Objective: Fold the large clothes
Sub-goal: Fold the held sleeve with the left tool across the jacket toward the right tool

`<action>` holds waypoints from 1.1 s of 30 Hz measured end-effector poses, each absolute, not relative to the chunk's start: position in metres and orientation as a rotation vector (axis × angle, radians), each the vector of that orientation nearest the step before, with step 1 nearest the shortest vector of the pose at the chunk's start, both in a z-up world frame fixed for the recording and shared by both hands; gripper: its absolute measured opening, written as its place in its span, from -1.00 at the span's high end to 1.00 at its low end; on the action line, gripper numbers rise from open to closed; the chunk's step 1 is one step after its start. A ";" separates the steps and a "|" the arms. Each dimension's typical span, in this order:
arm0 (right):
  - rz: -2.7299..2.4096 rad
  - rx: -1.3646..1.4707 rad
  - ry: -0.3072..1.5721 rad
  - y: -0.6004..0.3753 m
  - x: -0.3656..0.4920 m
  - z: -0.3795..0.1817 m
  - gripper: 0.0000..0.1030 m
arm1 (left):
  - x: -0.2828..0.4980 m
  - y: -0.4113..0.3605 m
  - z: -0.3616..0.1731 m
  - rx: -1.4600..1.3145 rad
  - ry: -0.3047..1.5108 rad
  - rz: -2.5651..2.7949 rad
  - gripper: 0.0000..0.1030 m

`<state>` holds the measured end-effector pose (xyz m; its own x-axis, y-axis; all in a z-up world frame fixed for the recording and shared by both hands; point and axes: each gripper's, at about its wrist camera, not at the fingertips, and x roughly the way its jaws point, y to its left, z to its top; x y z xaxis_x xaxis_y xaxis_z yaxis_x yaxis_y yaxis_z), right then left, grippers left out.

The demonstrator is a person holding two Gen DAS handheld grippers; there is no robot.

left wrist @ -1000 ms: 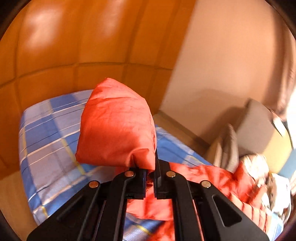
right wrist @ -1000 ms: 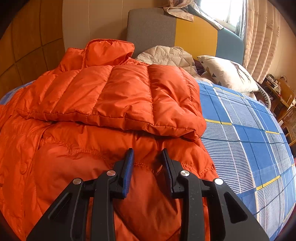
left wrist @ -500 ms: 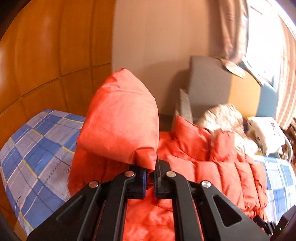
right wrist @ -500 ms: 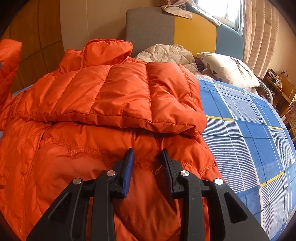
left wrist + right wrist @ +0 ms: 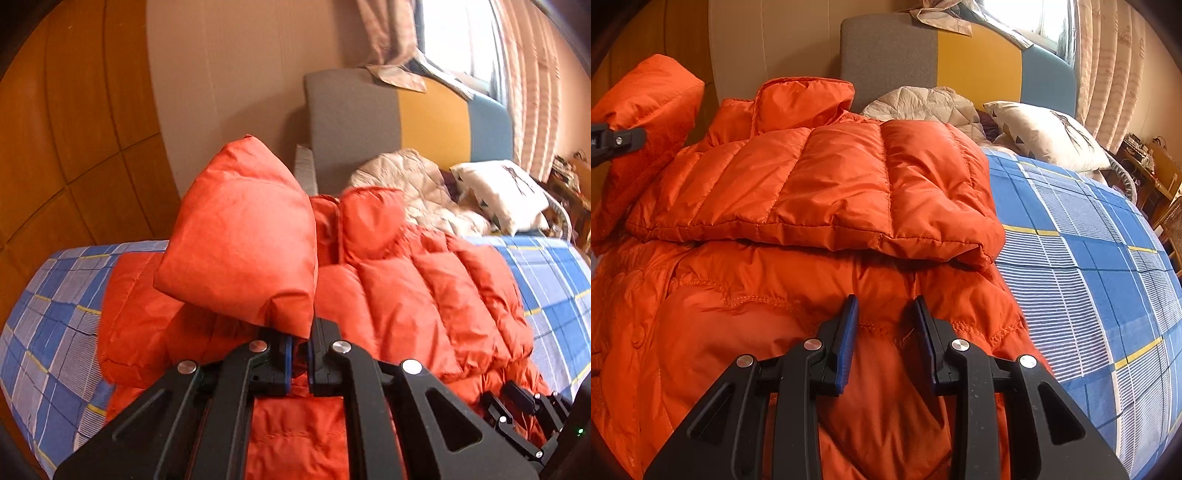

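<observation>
Folding half done: one sleeve (image 5: 820, 192) lies across the orange down jacket (image 5: 768, 332); left claw (image 5: 300, 363) pinches the other cuff (image 5: 240, 243), right claw (image 5: 884, 339) released.

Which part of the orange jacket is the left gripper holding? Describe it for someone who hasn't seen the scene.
On the blue plaid bed lies an orange puffer jacket, one sleeve already folded across its chest. At its far side by the wooden wall, the other sleeve stands raised off the bed. Its smooth puffy cuff end is pinched in the left gripper, whose jaws are shut on it.

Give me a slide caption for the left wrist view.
Left hand-held gripper shut on a sleeve of the orange puffer jacket, lifted above the plaid bed.
</observation>
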<state>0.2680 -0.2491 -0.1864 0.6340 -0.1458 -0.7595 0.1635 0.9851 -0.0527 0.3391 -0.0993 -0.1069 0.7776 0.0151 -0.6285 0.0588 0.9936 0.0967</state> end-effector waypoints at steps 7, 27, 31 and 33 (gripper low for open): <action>-0.176 0.030 0.869 -0.251 0.268 -0.188 0.41 | 0.340 -0.117 -0.130 0.169 0.734 -0.048 0.89; -0.178 0.032 0.872 -0.251 0.267 -0.189 0.41 | 0.324 -0.163 -0.149 0.250 0.772 -0.229 -0.01; -0.179 0.029 0.873 -0.251 0.267 -0.188 0.41 | 0.321 -0.161 -0.150 0.208 0.783 -0.257 -0.09; -0.178 0.032 0.873 -0.251 0.266 -0.188 0.41 | 0.318 -0.162 -0.150 0.196 0.779 -0.284 -0.17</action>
